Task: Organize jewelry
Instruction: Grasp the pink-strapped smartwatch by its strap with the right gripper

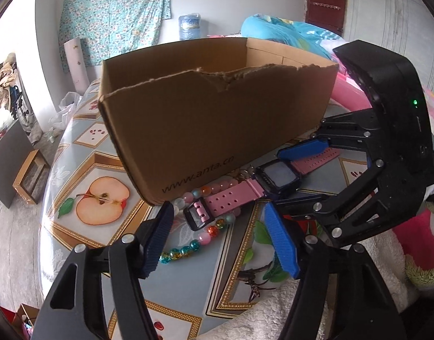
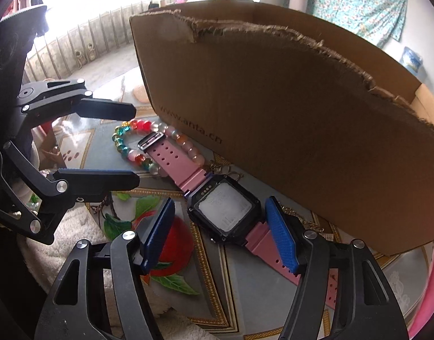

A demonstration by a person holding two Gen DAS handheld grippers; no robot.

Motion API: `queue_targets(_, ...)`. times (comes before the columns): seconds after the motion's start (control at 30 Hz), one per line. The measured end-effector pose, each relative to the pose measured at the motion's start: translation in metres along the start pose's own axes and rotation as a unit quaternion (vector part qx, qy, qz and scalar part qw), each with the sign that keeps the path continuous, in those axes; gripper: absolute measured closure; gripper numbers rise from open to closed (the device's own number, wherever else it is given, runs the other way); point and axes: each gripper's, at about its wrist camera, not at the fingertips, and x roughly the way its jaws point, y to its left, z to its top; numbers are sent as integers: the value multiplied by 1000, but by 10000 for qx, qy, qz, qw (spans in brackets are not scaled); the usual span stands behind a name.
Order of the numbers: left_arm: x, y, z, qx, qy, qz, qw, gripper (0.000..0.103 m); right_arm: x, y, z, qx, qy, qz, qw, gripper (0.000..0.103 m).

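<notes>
Both grippers' jaws apart, nothing clamped. Right gripper (image 2: 219, 235) straddles watch (image 2: 225, 212) beside box (image 2: 288, 107); left gripper (image 1: 219, 240) over bracelet (image 1: 205, 233). Risk: strap overlaps bracelet, lifting watch drags beads; grippers collide.

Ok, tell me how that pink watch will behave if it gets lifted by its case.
The pink watch has a rigid square case, so it probably grips firmly. Its perforated straps look soft and would likely droop. One strap lies across the bead bracelet, so it may drag that along.
</notes>
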Motion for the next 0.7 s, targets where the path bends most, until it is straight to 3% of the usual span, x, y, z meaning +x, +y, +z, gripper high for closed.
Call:
queue_targets(0.03, 3, -4, 1, 98, 12, -35, 9999, 40, -1, 0, 0, -7, -10, 24, 10000, 44)
queue_targets(0.07, 5, -7, 2, 195, 30, -55, 9998, 41, -2, -1, 0, 24, 41, 92, 9999, 52)
queue_targets(0.4, 23, -40, 1, 1410, 154, 251, 9896, 44, -4, -49, 4, 793, 189, 1147, 9900, 53)
queue_targets(0.57, 38, -50, 8, 1578, 213, 354, 9866, 53, -1, -91, 14, 1245, 227, 1650, 9781, 53)
queue_targets(0.7, 43, -62, 14, 1647, 140, 485, 9850, 71, -3, -106, 11, 1412, 135, 1760, 9741, 53)
